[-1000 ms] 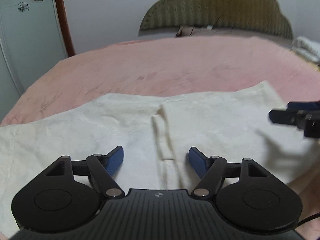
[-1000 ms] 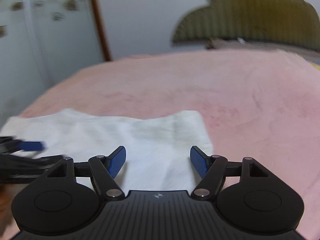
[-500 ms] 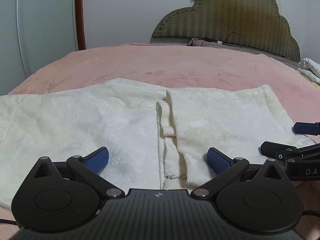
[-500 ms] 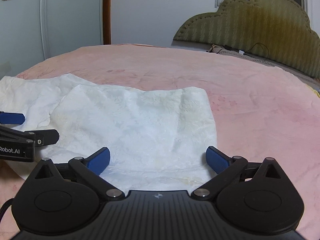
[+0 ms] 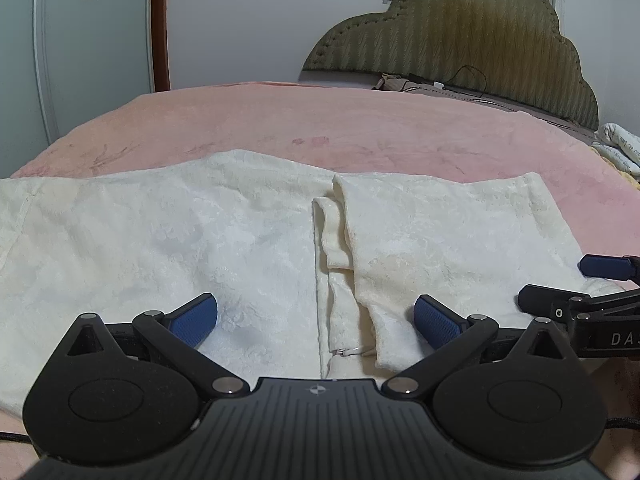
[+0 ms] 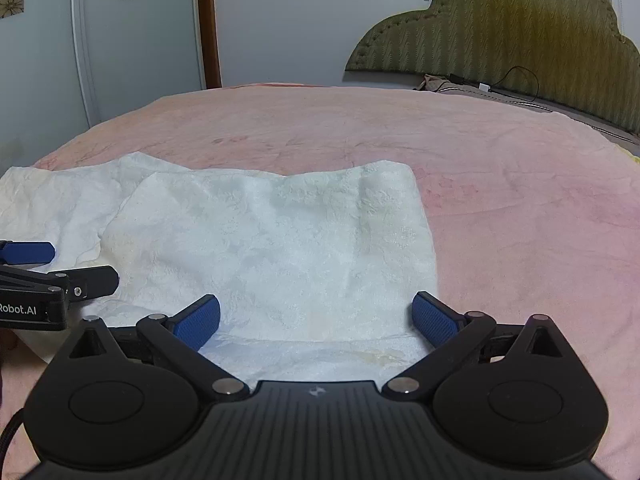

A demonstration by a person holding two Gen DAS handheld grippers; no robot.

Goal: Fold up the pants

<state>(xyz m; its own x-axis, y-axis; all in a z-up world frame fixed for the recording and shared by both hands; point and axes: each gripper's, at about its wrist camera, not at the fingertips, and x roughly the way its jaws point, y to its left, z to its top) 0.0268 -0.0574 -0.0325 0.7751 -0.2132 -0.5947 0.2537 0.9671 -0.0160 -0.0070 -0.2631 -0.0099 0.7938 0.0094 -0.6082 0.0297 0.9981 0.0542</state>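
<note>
Pants [image 5: 240, 240] flat on the bed [image 5: 360, 128] — nothing gripped.
Left gripper [image 5: 316, 320] and right gripper [image 6: 316, 318] gape wide, cloth lying beneath their jaws.

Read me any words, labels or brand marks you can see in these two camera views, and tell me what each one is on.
"DAS", cut off at the picture's edge: on the black body of the right gripper, seen from the left wrist.
"Robot.AI", its start cut off: on the black body of the left gripper, seen from the right wrist.
A small star-like emblem, no letters: on each gripper's ribbed housing.
The pants and pink blanket show no text.
</note>
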